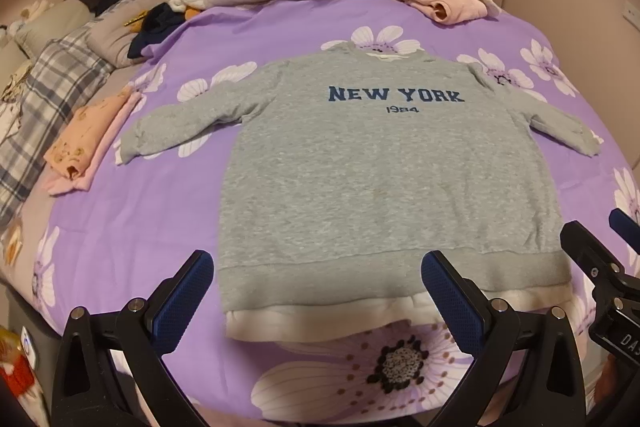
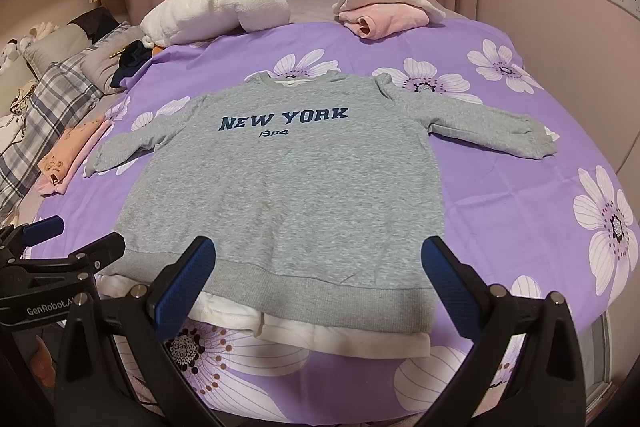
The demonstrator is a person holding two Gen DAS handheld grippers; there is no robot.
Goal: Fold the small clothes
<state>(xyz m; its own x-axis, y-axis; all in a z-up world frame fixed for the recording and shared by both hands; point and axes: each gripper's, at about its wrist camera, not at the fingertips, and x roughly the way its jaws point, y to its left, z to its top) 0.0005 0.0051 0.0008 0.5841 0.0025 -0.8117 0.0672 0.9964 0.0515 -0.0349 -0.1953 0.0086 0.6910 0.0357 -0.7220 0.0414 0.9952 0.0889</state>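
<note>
Two tools, left tool (image 1: pixel 318 301) and right tool (image 2: pixel 320 287), jaws wide and empty, poised at six o'clock over hem of grey sweatshirt (image 1: pixel 384 171); spread flat mid-bed (image 1: pixel 168 211), sleeves out, evidently ready for folding; folded pink clothes (image 1: pixel 86 143) at nine o'clock.

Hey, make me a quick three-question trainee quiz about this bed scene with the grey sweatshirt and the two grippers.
1. True or false: the grey sweatshirt lies face up, both sleeves spread out.
2. Multiple choice: the folded pink garment at the far edge of the purple bedspread sits where relative to the white fluffy bundle? A) to its left B) to its right C) on top of it
3. Fill in: the left gripper and right gripper each hover over the sweatshirt's ____ with jaws ____.

Key: 1 true; 2 B; 3 hem, open.
</note>
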